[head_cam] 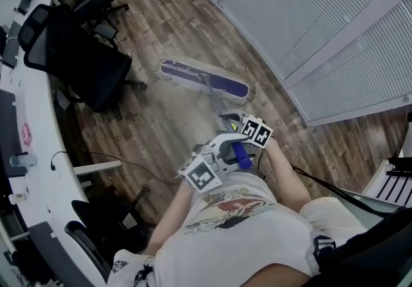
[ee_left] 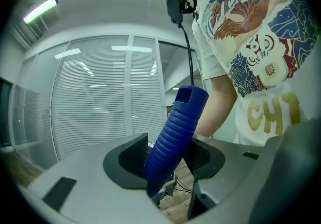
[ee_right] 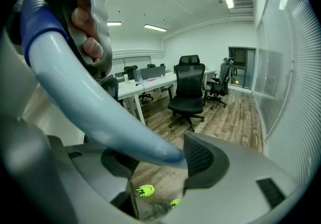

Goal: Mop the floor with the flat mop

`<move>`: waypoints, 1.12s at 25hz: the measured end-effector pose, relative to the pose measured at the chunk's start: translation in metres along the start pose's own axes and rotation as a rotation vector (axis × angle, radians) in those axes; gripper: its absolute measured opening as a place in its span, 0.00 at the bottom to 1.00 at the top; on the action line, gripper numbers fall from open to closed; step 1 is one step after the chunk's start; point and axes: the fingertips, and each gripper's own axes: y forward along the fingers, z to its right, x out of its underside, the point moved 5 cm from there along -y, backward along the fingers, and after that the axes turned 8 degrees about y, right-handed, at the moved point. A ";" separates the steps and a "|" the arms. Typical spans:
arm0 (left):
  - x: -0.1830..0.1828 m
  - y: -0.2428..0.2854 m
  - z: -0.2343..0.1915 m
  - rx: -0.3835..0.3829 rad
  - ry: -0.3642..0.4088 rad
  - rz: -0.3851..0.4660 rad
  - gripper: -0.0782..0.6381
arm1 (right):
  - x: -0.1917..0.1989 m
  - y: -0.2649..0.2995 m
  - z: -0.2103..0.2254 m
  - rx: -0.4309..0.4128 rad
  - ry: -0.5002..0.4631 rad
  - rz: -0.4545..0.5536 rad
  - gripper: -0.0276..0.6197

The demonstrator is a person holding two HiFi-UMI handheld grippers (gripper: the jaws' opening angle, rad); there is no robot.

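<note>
- two black office chairs (head_cam: 84, 64) stand at the left of the head view, pushed up against a long white desk (head_cam: 38, 170) that runs down the left edge; a thin dark cable (head_cam: 129, 162) trails over the floor below them.
- just right of the chairs, the flat mop's head (head_cam: 203, 78) lies flat on the wood-plank floor (head_cam: 167, 15), a long blue pad with a pale fringe, set at a slant, its right end near the foot of the wall.
- from the middle of the head, the shaft (head_cam: 215, 102) slopes back toward the person.
- left gripper (ee_left: 168, 155): its jaws are clamped on the blue ribbed grip (ee_left: 175, 132) at the top end of the shaft, with the grip tilting up to the right between the dark pads.
- right gripper (ee_right: 160, 160): it sits further down, its jaws closed on the pale blue-grey shaft, which crosses from upper left and ends against the right pad; neon green shoes (ee_right: 144, 190) show on the floor below the jaws.
- behind both grippers is the person's white printed shirt (head_cam: 238, 228).
- at the far right, a glass partition with closed white blinds (head_cam: 309, 15) runs diagonally across the room.
</note>
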 end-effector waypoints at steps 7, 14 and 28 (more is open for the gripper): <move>0.014 -0.033 0.006 -0.002 -0.009 -0.014 0.37 | -0.008 0.029 -0.012 -0.023 -0.033 -0.030 0.39; 0.018 -0.043 -0.011 -0.024 -0.002 0.030 0.37 | -0.019 0.036 0.000 -0.038 -0.021 -0.004 0.39; 0.057 -0.022 -0.120 -0.022 -0.017 0.002 0.39 | -0.052 0.055 0.113 -0.032 -0.009 0.053 0.40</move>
